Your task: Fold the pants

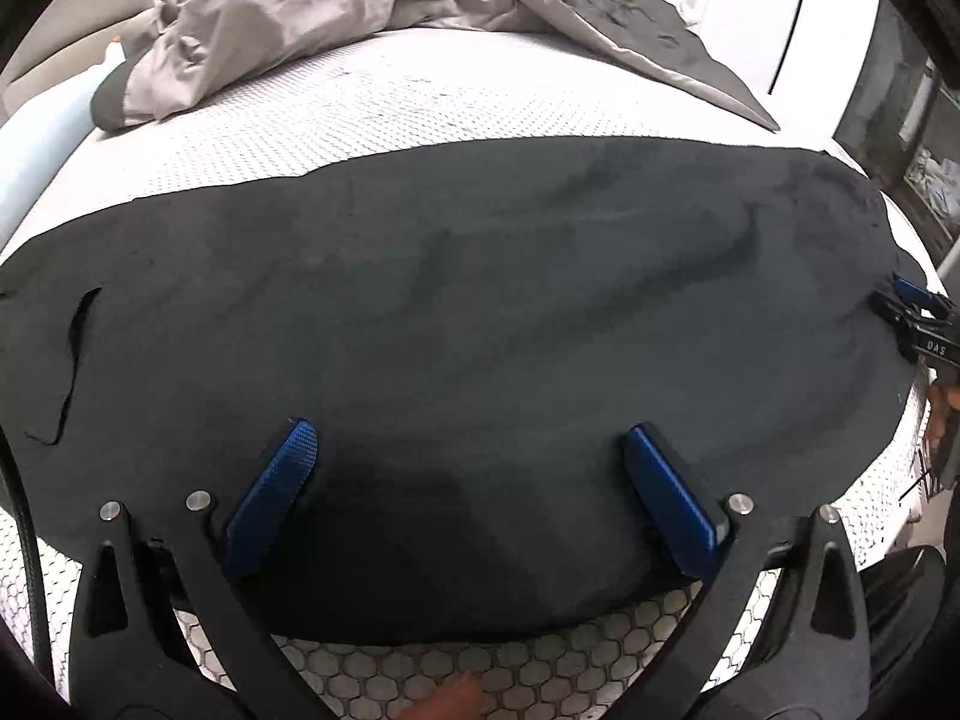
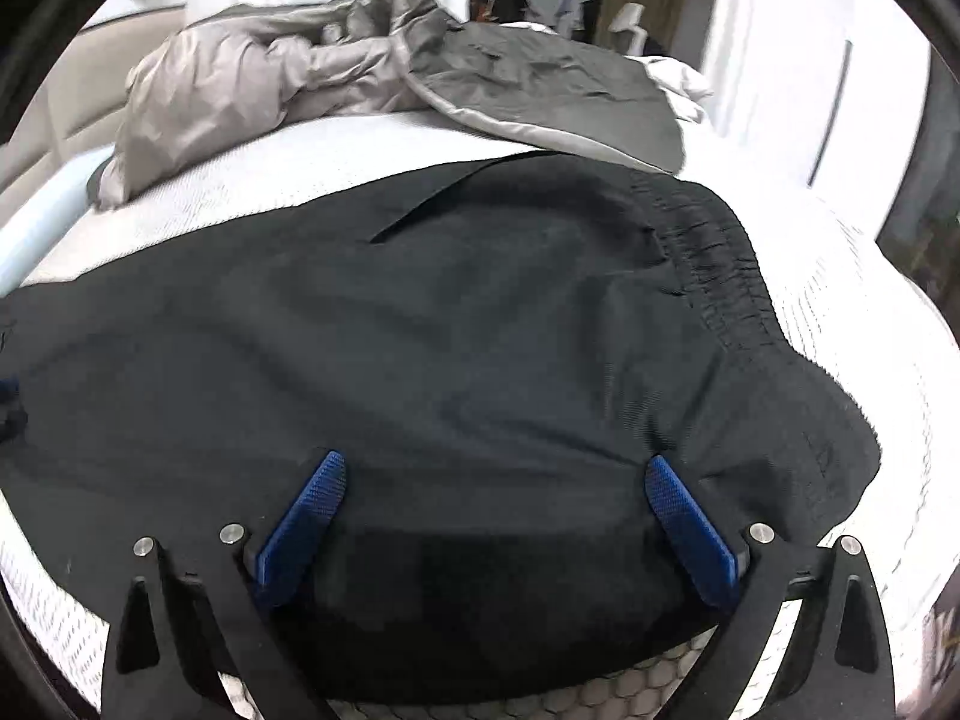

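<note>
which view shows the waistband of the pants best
The right wrist view. There the gathered waistband runs in plain sight down the right end of the black pants. In the left wrist view that end sits at the far right edge, dark and warped, so no gathers can be made out.

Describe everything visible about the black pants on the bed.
The black pants are a dark, matte, soft-looking fabric, spread flat and lengthwise across the white textured mattress. A gathered elastic waistband lies at the right end, and a slit pocket opening shows near it. Shallow wrinkles cross the cloth. Both the left gripper and the right gripper sit open over its near edge, gripping nothing.
</note>
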The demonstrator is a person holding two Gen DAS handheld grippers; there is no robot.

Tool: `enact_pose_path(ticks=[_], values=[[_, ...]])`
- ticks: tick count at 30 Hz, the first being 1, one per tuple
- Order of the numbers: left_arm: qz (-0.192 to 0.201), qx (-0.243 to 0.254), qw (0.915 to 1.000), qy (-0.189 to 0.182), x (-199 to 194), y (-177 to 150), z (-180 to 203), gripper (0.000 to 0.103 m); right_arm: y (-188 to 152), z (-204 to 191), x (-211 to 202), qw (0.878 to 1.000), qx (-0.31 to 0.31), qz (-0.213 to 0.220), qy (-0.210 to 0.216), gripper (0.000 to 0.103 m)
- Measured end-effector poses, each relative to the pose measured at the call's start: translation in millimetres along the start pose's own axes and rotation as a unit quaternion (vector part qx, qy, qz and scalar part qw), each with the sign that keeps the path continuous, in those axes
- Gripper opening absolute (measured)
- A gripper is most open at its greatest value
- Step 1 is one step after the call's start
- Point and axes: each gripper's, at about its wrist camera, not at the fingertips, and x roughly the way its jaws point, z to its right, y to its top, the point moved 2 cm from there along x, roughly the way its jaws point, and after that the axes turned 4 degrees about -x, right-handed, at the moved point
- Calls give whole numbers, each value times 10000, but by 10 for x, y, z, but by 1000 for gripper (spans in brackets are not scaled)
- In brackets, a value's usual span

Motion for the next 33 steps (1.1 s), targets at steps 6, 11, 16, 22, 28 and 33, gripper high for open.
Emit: enact_pose_path(ticks=[6, 11, 16, 22, 28, 33], values=[[499, -580, 9956, -537, -160, 212, -197, 102, 175, -261, -262, 9992, -303, 170, 189, 102], [-18, -646, 9972, -382, 101, 220, -249, 102, 351, -819, -5, 9926, -937, -176, 749, 102], [-20, -520, 9983, -267, 88, 208, -239, 102, 377, -599, 216, 9923, -1064, -295, 553, 102], [-82, -483, 9988, -92, 116, 182, -174, 102, 217, 676, 301, 9907, 63, -425, -1292, 101], [426, -713, 9963, -218, -133, 216, -192, 102, 387, 537, 68, 9923, 89, -133, -1232, 102], [135, -1223, 9924, -66, 3, 247, -424, 102, 655, -208, -82, 9991, -367, 73, -219, 102]])
